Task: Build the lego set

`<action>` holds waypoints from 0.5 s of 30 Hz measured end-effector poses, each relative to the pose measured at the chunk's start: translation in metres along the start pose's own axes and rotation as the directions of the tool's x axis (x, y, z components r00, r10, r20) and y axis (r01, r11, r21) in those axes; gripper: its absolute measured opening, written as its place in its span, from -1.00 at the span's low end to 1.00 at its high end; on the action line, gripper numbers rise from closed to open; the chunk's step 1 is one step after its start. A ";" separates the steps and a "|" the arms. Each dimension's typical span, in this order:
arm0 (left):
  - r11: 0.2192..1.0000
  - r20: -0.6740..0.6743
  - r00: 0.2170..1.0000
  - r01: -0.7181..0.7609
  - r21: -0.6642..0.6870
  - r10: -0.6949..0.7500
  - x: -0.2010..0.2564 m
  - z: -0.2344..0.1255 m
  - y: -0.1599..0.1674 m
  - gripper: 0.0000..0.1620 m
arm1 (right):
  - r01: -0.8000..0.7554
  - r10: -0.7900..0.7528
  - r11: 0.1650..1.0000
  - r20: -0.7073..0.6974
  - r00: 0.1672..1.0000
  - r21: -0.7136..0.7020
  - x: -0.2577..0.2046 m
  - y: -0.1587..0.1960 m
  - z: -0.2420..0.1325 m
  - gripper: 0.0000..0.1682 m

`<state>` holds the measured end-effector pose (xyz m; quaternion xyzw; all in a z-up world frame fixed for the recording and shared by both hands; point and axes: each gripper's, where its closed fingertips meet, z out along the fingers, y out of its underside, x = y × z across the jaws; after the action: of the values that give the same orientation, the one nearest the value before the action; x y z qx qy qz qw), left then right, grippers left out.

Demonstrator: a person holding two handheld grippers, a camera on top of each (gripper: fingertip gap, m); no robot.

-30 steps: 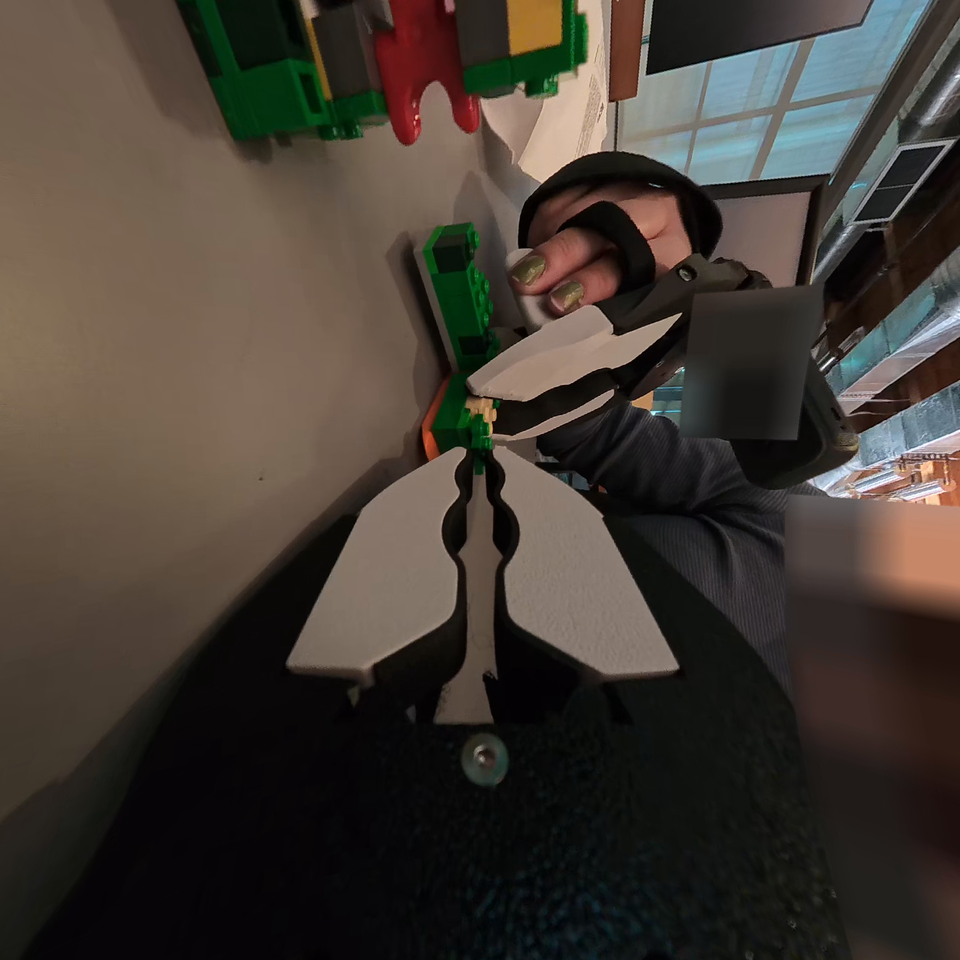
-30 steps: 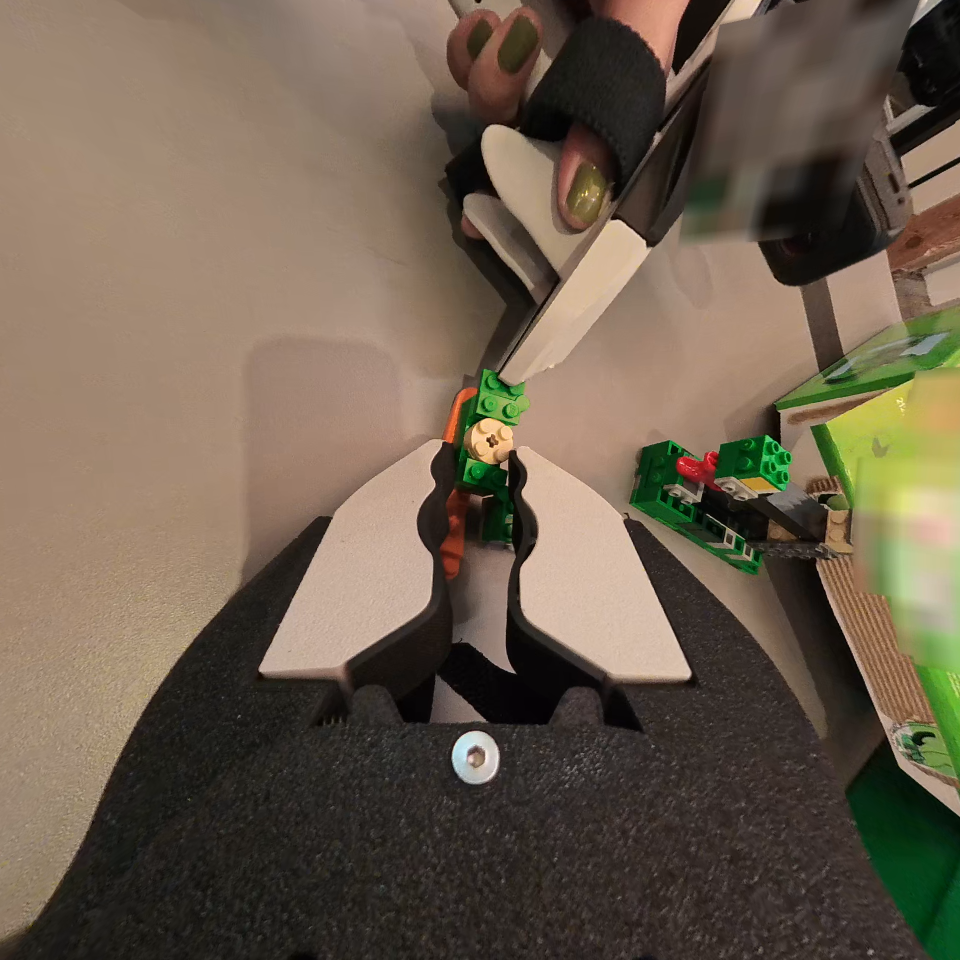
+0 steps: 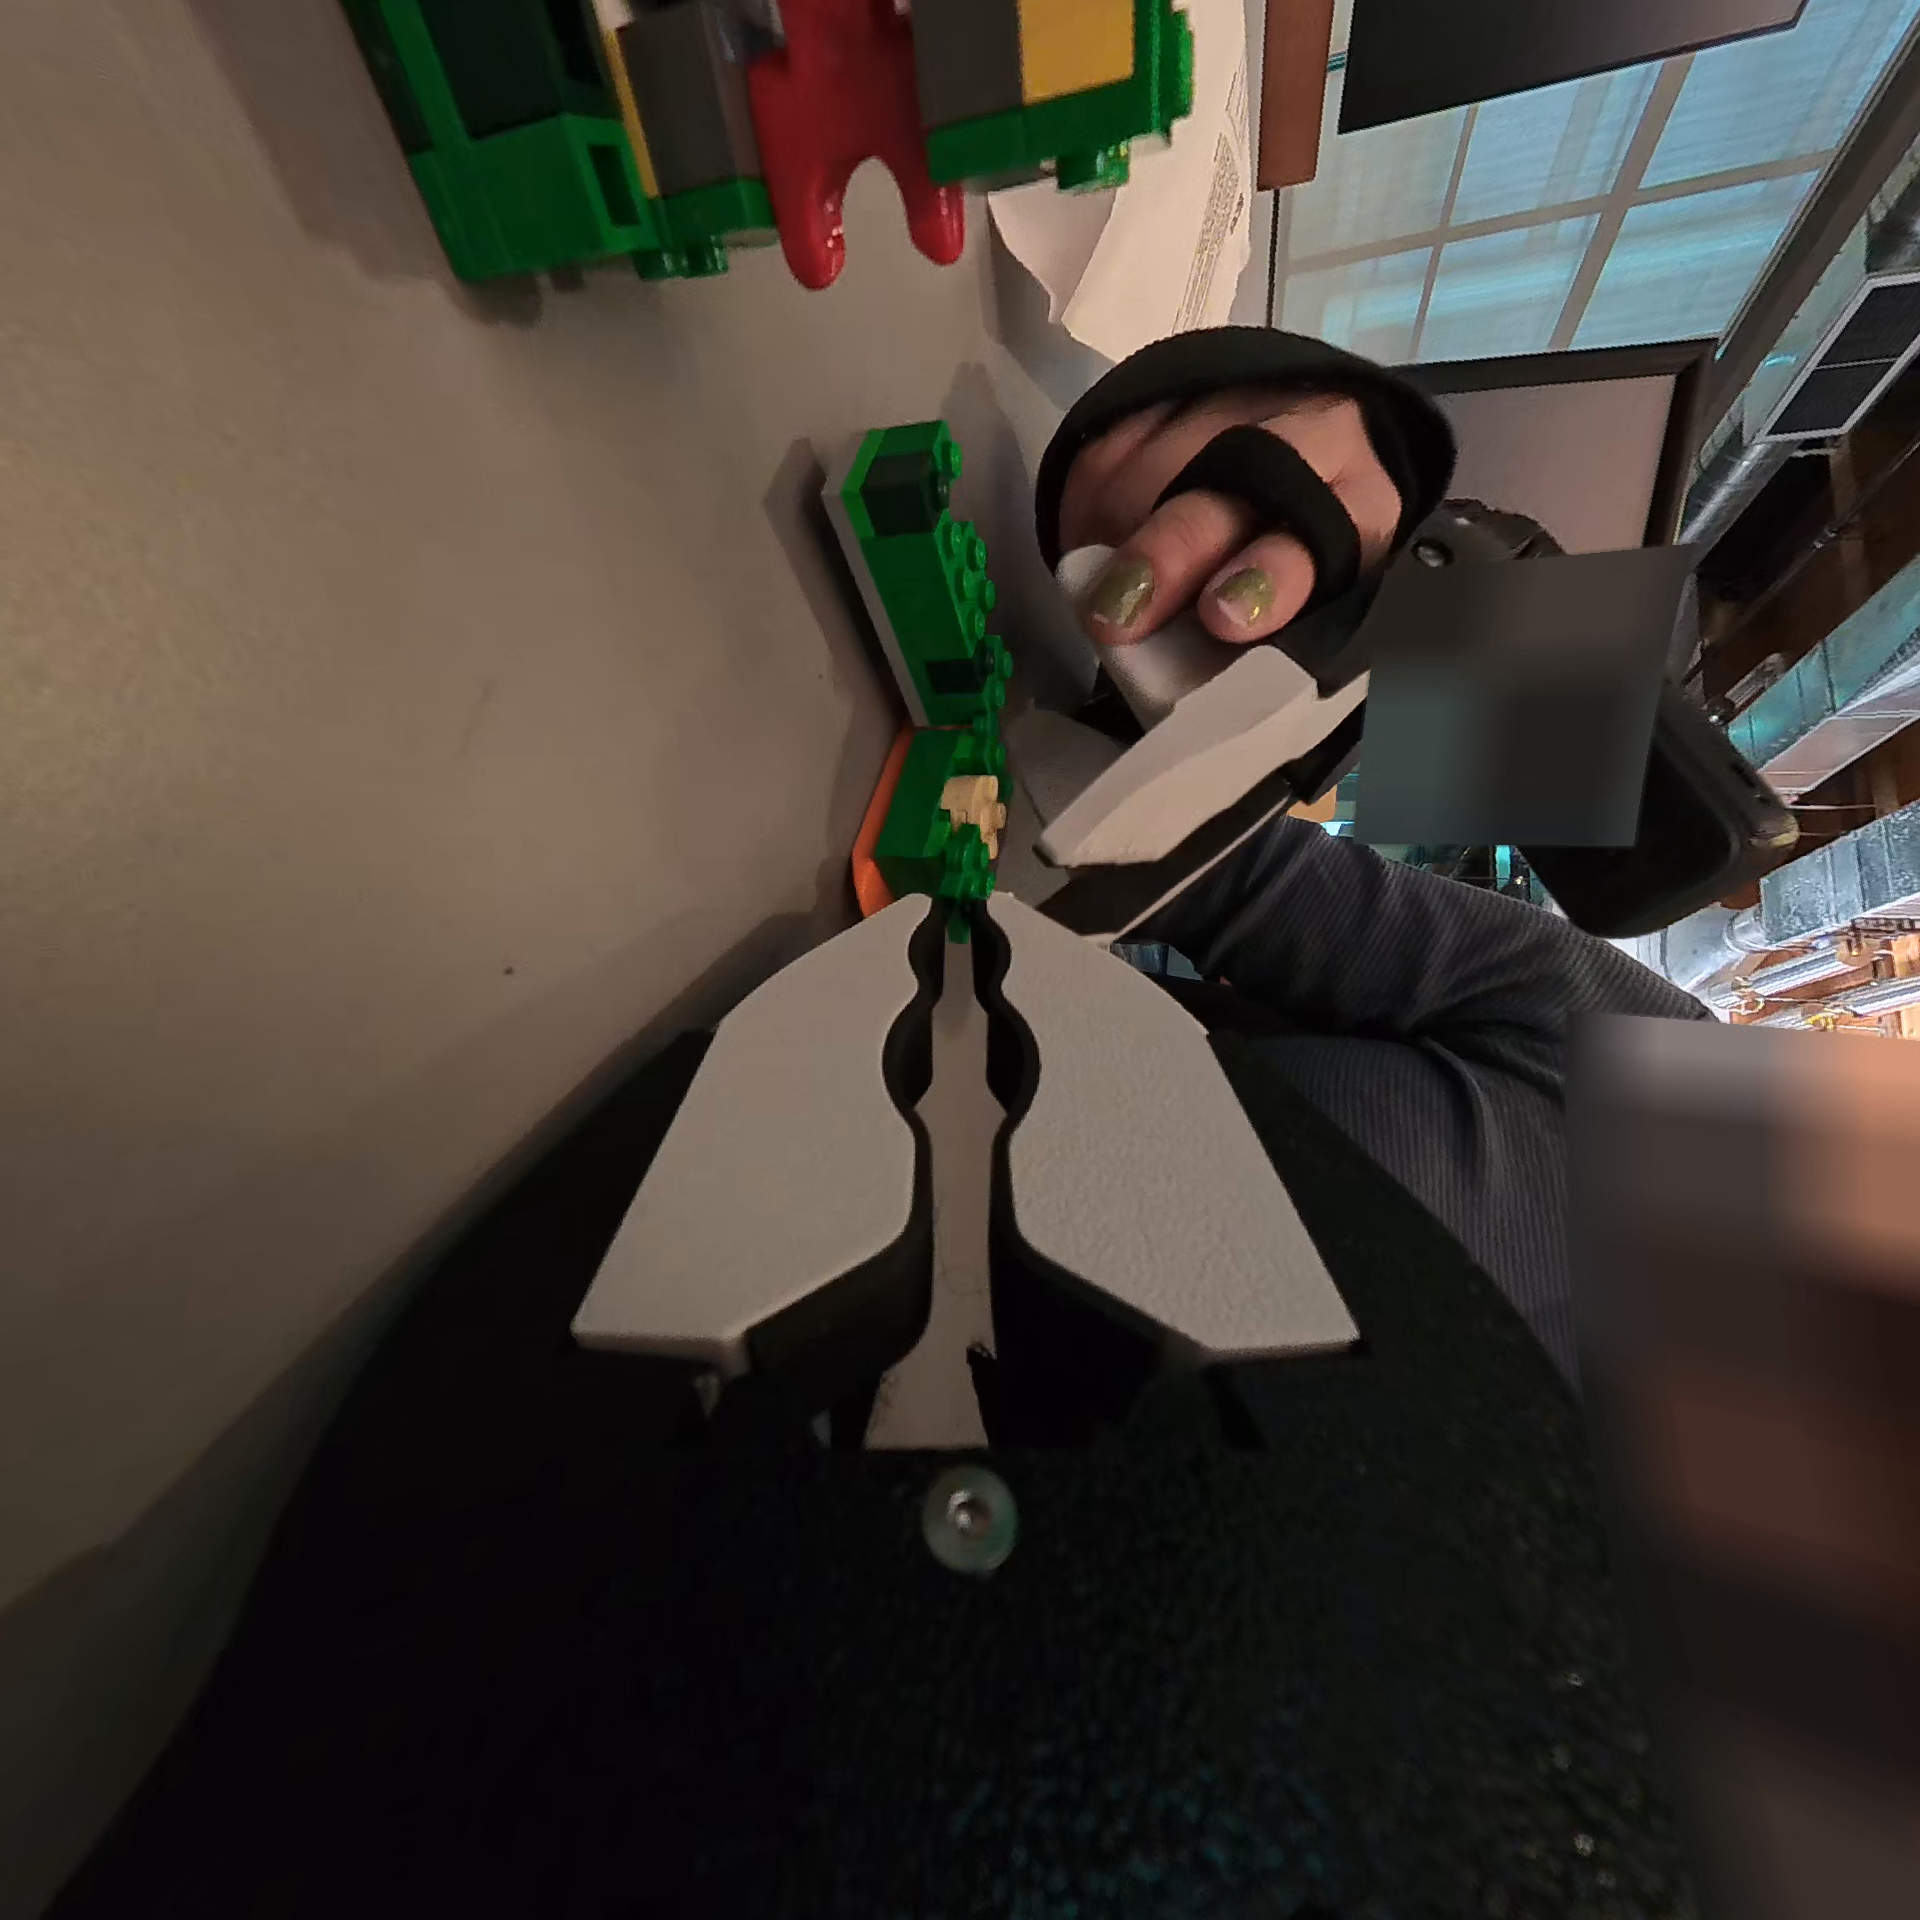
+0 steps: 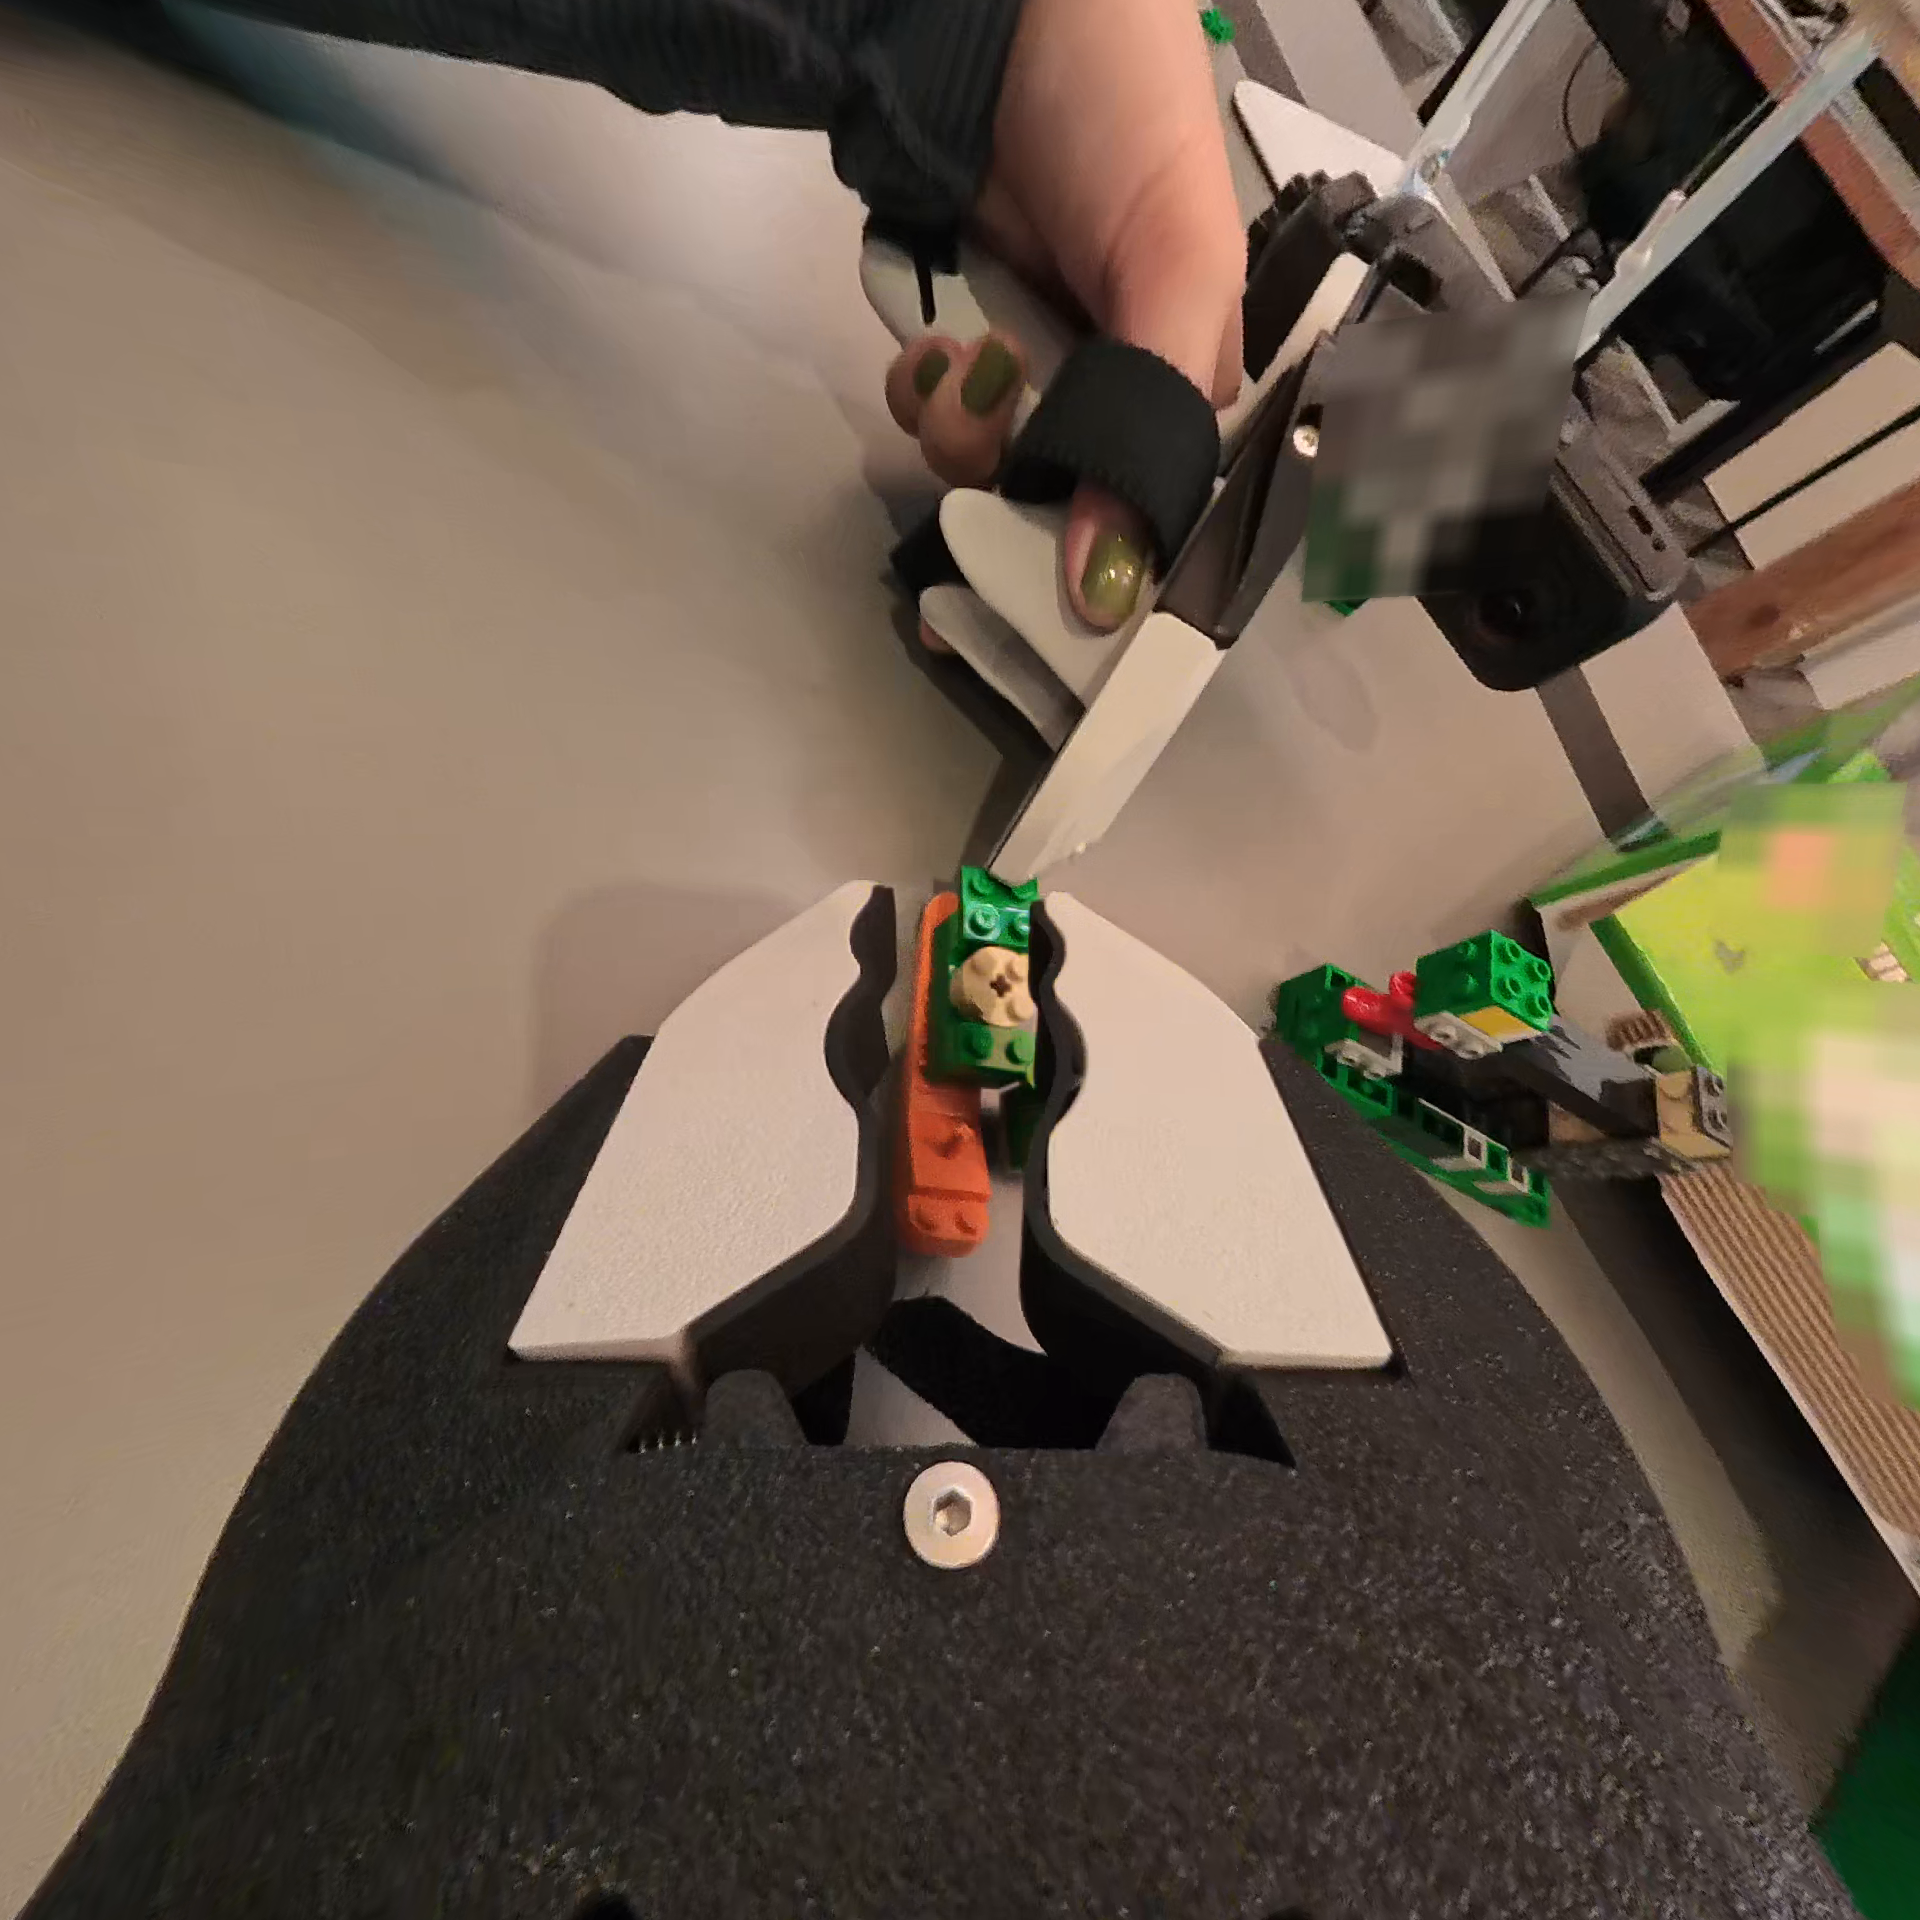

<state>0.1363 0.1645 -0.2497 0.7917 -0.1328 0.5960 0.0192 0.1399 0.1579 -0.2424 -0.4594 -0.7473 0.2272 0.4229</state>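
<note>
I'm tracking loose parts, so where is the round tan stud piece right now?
The round tan stud piece sits on the small green-and-orange brick assembly, between the right gripper jaws in the right wrist view, just below the left gripper tip.

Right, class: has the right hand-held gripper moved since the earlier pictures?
Yes: left wrist view, the right hand-held gripper drew back rightward from the small green build; the green plate stays put.
</note>
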 end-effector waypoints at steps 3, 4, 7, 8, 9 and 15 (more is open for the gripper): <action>1.000 -0.001 1.000 0.000 0.000 0.000 0.000 0.000 0.000 -0.95 | 0.003 -0.003 1.000 0.018 1.000 -0.017 -0.004 0.003 0.004 -0.73; 1.000 0.002 1.000 0.001 0.000 -0.001 0.000 0.000 0.000 -0.95 | 0.003 -0.003 1.000 0.020 1.000 -0.023 -0.004 0.005 0.006 -0.73; 1.000 -0.002 1.000 0.002 0.002 -0.002 0.000 0.000 0.000 -0.95 | -0.010 0.011 1.000 0.023 1.000 -0.022 -0.004 0.005 0.006 -0.75; 1.000 -0.001 1.000 0.002 0.002 -0.002 -0.001 0.000 0.000 -0.95 | -0.016 0.016 1.000 0.024 1.000 -0.025 -0.004 0.005 0.006 -0.76; 1.000 0.000 1.000 0.002 0.001 -0.002 -0.001 0.000 0.000 -0.95 | -0.019 0.020 0.999 0.022 1.000 -0.028 -0.004 0.005 0.006 -0.77; 1.000 0.011 1.000 -0.003 -0.006 0.003 -0.001 0.001 0.001 -0.94 | -0.034 0.035 0.998 0.005 0.999 -0.047 -0.001 0.005 0.006 -0.90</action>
<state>0.1365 0.1641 -0.2508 0.7948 -0.1359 0.5912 0.0198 0.1375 0.1603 -0.2499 -0.4813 -0.7457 0.2183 0.4059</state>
